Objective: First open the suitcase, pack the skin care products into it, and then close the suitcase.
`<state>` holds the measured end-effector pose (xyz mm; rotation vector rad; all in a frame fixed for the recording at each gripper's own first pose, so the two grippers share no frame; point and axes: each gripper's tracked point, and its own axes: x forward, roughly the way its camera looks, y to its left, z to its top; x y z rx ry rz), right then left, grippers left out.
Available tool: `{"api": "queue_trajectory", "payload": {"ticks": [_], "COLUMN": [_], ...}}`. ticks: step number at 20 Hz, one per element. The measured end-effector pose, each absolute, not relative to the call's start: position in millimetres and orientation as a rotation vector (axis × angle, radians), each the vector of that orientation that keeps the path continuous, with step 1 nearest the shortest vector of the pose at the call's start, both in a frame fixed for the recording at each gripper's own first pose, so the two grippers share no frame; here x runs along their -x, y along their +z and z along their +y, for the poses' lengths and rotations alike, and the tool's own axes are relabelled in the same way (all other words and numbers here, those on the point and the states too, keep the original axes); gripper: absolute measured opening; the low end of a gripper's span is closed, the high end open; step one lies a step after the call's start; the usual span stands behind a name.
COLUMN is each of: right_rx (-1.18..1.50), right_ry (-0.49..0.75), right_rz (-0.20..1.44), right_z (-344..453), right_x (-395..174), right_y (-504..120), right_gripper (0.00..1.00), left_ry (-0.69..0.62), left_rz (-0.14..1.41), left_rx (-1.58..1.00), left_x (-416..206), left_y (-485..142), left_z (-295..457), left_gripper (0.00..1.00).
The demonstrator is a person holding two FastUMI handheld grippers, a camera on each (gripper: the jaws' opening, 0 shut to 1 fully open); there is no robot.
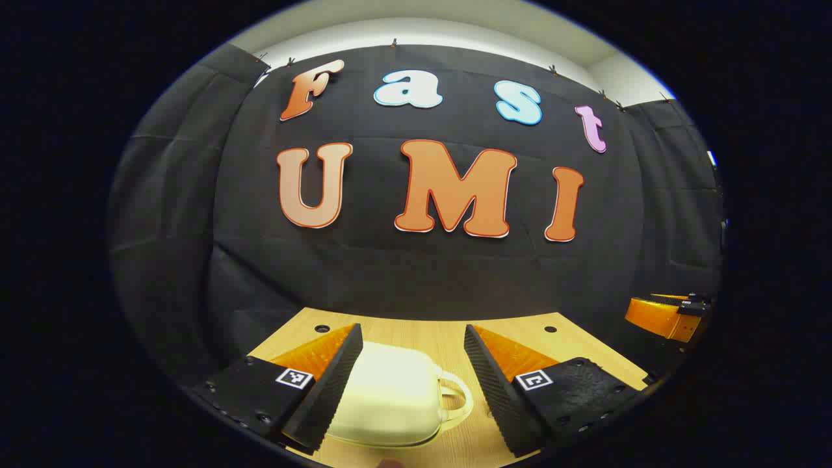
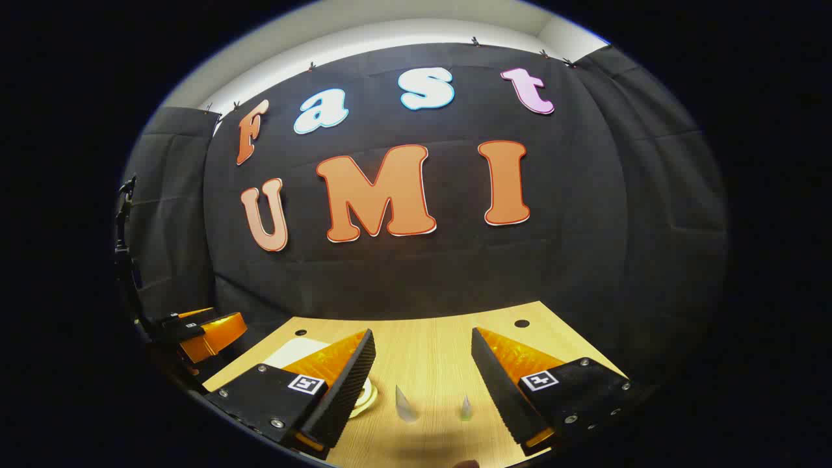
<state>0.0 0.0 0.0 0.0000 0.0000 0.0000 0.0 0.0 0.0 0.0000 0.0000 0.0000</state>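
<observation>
A small cream suitcase [image 1: 390, 396] lies shut on the wooden table [image 1: 429, 338], its handle [image 1: 455, 396] pointing right. My left gripper [image 1: 413, 328] hovers open over it, a finger on each side, touching nothing. In the right gripper view, my right gripper [image 2: 423, 333] is open above the table [image 2: 422, 351]. Two small pointed skin care items stand between its fingers, a pale one [image 2: 406, 403] and a greenish one [image 2: 466, 406]. Part of the suitcase [image 2: 292, 351] shows behind its left finger.
The other gripper shows at the side of each view, at the right edge [image 1: 669, 316] and at the left edge [image 2: 201, 328]. The black cloth wall [image 1: 416, 273] closes off the table's far edge. Small round holes [image 1: 550, 329] sit near the table's back corners.
</observation>
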Motion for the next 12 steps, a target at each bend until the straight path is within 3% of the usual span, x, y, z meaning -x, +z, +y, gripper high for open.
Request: {"api": "queue_trajectory", "payload": {"ticks": [12], "right_rx": [0.000], "right_ry": [-0.035], "right_rz": [-0.011], "right_z": [-11.4], "right_x": [-2.4], "right_y": [3.7], "right_gripper": [0.94], "left_ry": [-0.026], "left_rz": [0.003], "left_rx": [-0.040], "left_x": [-9.4], "left_y": [3.4], "left_z": [-9.2], "left_gripper": [0.98]}}
